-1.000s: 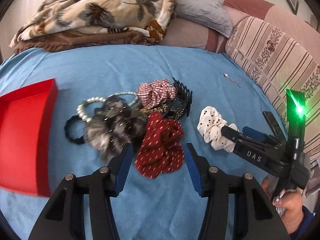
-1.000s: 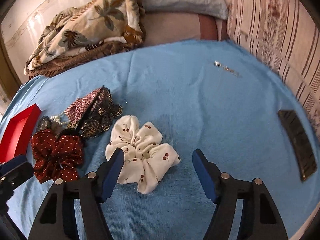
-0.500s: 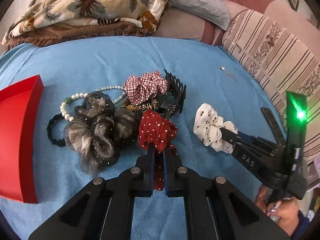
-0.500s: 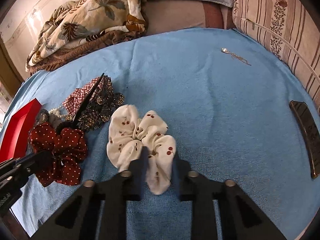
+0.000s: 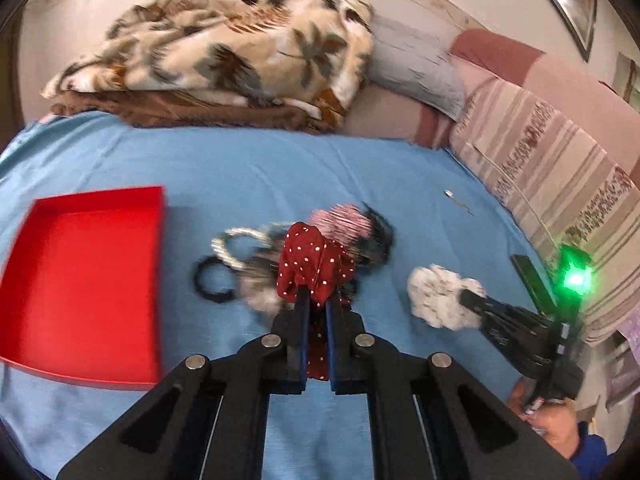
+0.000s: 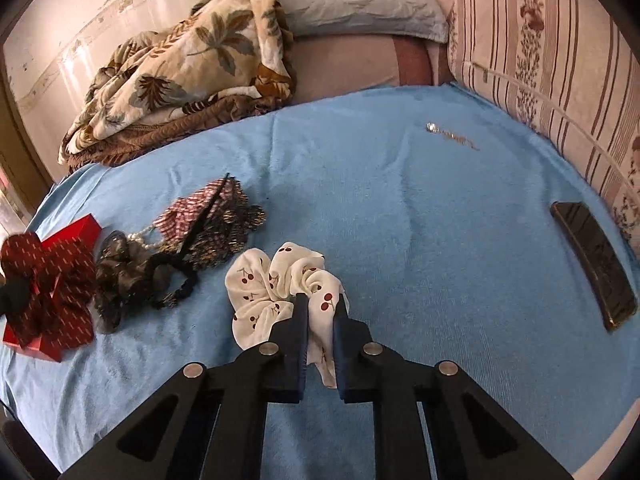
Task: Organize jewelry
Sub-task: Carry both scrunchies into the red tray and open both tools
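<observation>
The left gripper [image 5: 316, 300] is clamped on the red dotted scrunchie [image 5: 314, 264], which hangs from its pads above the blue bedspread [image 5: 280, 168]. The right gripper [image 6: 321, 308] has just been closing, and its pads now pinch a fold of the white cherry-print scrunchie [image 6: 276, 284]; whether that one is clear of the cloth is hard to say. Toward the bed's left edge lies the open red box [image 5: 84, 280]. Just beyond the grippers sits the heap of hair things: a grey scrunchie [image 6: 124, 276], a black hair tie [image 5: 212, 282], a pearl bracelet [image 5: 236, 242], a checked scrunchie [image 6: 196, 216] and a black claw clip [image 6: 208, 216]. Near the right edge lies a dark phone [image 6: 592, 264]. Farther back, a small silver chain [image 6: 450, 136] lies alone. At the far edge are a leaf-print blanket [image 6: 192, 76] and a grey pillow [image 6: 360, 4].
</observation>
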